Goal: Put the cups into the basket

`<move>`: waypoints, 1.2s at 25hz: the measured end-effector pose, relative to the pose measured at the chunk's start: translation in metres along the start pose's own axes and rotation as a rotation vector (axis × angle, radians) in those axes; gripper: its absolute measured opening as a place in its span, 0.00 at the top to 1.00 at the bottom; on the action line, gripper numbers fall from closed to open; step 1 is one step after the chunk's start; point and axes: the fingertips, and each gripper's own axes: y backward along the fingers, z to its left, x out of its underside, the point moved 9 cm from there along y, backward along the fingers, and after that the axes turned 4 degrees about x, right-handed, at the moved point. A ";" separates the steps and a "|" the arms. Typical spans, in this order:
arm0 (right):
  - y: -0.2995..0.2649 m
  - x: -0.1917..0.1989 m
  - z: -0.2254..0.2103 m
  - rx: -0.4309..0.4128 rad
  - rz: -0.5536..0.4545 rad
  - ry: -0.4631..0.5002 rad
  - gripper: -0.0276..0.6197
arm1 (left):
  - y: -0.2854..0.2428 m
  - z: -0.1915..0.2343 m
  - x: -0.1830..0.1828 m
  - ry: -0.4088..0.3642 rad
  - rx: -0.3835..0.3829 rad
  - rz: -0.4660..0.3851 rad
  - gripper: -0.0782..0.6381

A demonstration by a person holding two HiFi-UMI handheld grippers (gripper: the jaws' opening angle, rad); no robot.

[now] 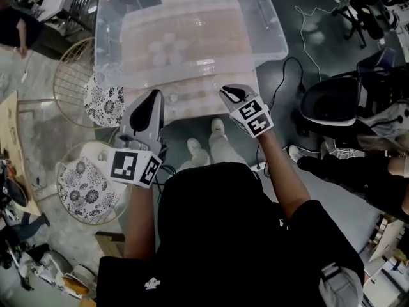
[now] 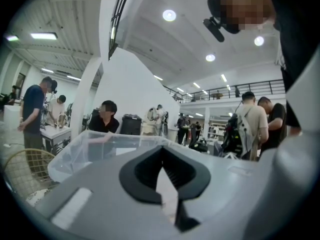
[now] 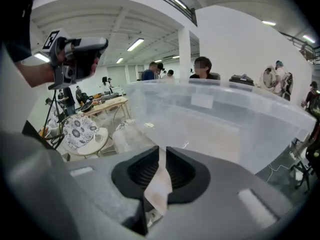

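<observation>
A large clear plastic bin [image 1: 185,37] stands on a tan table straight in front of me. Through its walls I make out a hazy cluster of pale round cups [image 1: 163,48]. My left gripper [image 1: 153,98] hovers at the bin's near left edge, jaws touching at the tips, nothing in them. In the left gripper view the left gripper [image 2: 163,149] points over the bin's corner [image 2: 95,144]. My right gripper [image 1: 230,93] is at the near right edge. The right gripper view shows the right gripper [image 3: 162,148] with a narrow slit between empty jaws, facing the bin wall [image 3: 225,119].
Two wire chairs with floral cushions [image 1: 83,187] [image 1: 105,104] stand to the left of the table. An office chair [image 1: 339,104] and floor cables [image 1: 281,75] are on the right. Several people [image 2: 105,119] stand beyond the bin.
</observation>
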 end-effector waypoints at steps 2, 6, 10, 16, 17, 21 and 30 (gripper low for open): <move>-0.013 0.007 -0.005 -0.020 0.051 0.025 0.89 | -0.004 0.001 0.001 0.007 -0.019 0.007 0.89; -0.038 0.015 -0.012 -0.055 0.160 0.143 0.81 | -0.016 0.000 0.002 0.029 -0.045 0.026 0.89; -0.061 0.023 -0.013 -0.097 0.252 0.283 0.78 | -0.023 -0.005 0.005 0.036 -0.061 0.043 0.89; -0.093 0.040 -0.005 -0.156 0.364 0.475 0.77 | -0.032 0.000 0.009 0.046 -0.086 0.063 0.89; -0.097 0.043 -0.004 -0.160 0.377 0.505 0.77 | -0.033 0.000 0.011 0.047 -0.089 0.067 0.89; -0.106 0.047 -0.005 -0.178 0.419 0.568 0.77 | -0.037 0.003 0.011 0.063 -0.113 0.081 0.89; -0.118 0.055 -0.006 -0.162 0.496 0.675 0.92 | -0.031 0.013 0.008 0.056 -0.159 0.080 0.88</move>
